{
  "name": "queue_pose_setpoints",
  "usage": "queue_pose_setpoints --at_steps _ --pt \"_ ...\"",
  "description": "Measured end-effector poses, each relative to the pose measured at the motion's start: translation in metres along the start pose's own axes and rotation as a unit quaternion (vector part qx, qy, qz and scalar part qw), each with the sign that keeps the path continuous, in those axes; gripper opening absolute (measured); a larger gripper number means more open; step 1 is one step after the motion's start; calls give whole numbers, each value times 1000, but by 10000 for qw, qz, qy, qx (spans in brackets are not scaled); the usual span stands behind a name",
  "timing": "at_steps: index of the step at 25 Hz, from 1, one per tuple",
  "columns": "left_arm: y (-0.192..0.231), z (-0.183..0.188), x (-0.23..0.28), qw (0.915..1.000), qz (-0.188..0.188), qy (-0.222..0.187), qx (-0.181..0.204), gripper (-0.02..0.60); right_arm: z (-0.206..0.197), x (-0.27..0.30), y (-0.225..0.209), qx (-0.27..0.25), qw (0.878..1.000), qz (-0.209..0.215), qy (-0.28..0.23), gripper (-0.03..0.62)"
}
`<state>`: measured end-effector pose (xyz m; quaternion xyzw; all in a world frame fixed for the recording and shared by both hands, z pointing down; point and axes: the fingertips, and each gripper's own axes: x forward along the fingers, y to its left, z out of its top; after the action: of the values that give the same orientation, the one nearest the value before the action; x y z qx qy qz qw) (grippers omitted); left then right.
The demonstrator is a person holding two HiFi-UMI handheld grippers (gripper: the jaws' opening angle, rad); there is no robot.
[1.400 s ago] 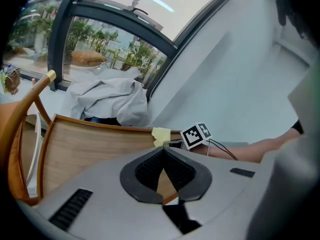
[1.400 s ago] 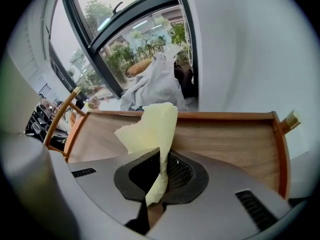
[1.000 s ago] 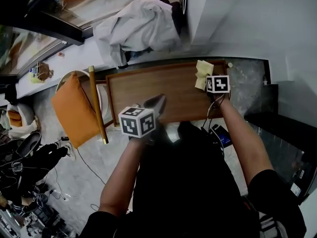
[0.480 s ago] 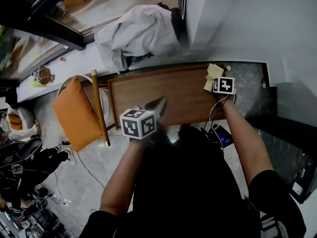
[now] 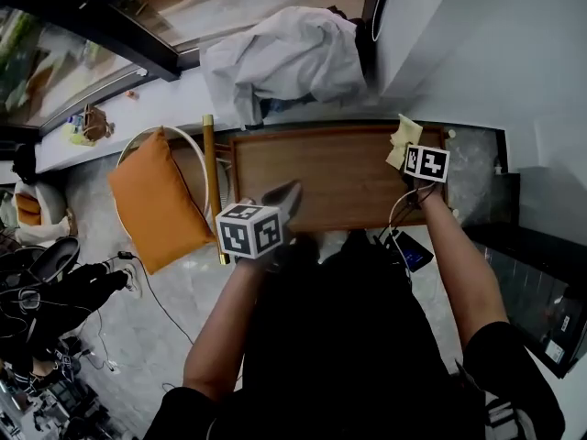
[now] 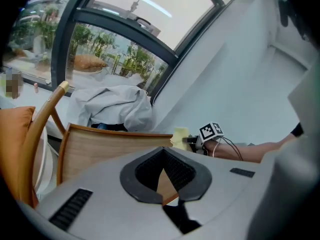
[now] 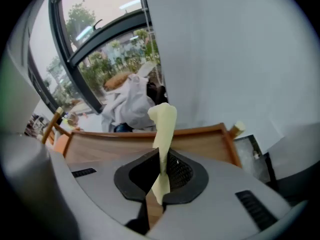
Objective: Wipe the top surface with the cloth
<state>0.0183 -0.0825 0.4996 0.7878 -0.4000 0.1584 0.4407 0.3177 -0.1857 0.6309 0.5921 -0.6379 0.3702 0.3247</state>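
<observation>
Pale yellow cloth (image 7: 163, 126), soft and crumpled into a tall limp strip, is pinched between the right gripper (image 7: 159, 178) jaws and sticks up past them, over the far right corner of the wooden tabletop (image 5: 321, 172). That top is a smooth brown rectangle with a raised rim. The left gripper (image 6: 163, 156) sits at the near edge, jaws closed together on nothing. To the left is a wooden chair (image 5: 213, 191) with a puffy orange cushion (image 5: 156, 200). Beyond the table, a rumpled grey-white garment (image 5: 284, 58) is heaped on the windowsill, and speckled stone (image 5: 470, 168) sits to the right.
</observation>
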Motion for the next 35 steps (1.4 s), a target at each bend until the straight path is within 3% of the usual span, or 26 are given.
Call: queue_pose_setpoints --at_steps 4,8,12,16,19,23,27,35 --pt "30 7 -32 9999 111 -114 -46 8 13 -1 133 -57 9913 1304 -135 32" --pt "66 9 -66 9993 255 -236 -125 8 3 4 269 -344 9690 2445 17 32" --pt "94 2 -98 9987 338 -295 -251 8 -25 10 378 -716 9447 3179 357 32" --pt "109 -7 -123 9983 386 -323 -277 8 -60 17 446 -929 9254 3598 744 32" --pt "117 -16 -133 9982 439 -284 -290 8 -83 31 469 -1434 9189 3554 933 32" --pt "125 -28 -142 9982 485 -193 -310 8 -93 58 468 -1982 9287 2990 938 32" --pt "127 -36 -144 9981 513 -148 -312 8 -95 70 460 -2678 9250 2571 811 32" --pt "102 -32 -130 9991 352 -104 -206 8 -94 66 427 -2634 9299 2423 849 32"
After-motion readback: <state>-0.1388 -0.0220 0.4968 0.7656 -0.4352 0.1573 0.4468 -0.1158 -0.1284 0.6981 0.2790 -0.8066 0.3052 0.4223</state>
